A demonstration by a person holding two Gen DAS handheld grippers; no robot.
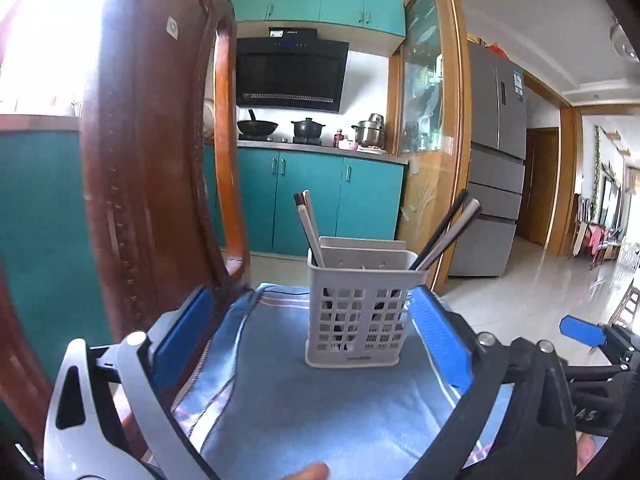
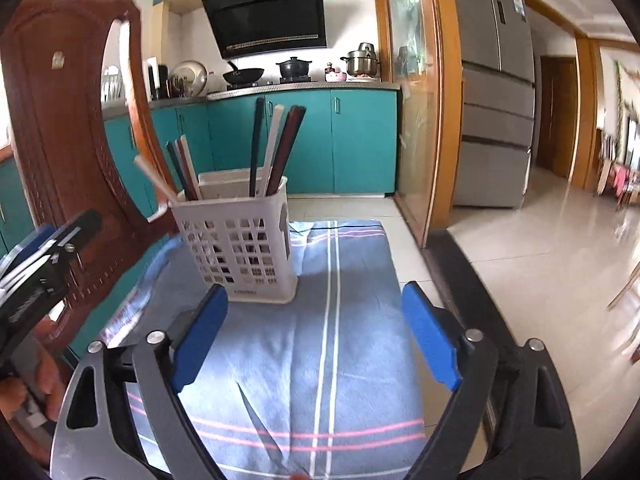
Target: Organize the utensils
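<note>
Chopsticks [image 2: 276, 148] stand sorted in two bunches inside the white caddy [image 2: 240, 256], upright on the blue cloth [image 2: 336, 344]. Left gripper [image 1: 316, 320] and right gripper [image 2: 316, 332] both spread wide, empty. No loose utensils visible; task looks essentially finished.

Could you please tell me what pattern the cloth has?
The blue fabric cloth has white and pink stripes, clearest in the right wrist view.

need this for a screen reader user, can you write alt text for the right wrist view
A white slotted utensil basket holding several chopsticks stands on a blue striped cloth, just beyond the open, empty right gripper. A wooden chair is at left, with teal kitchen cabinets behind.
</note>
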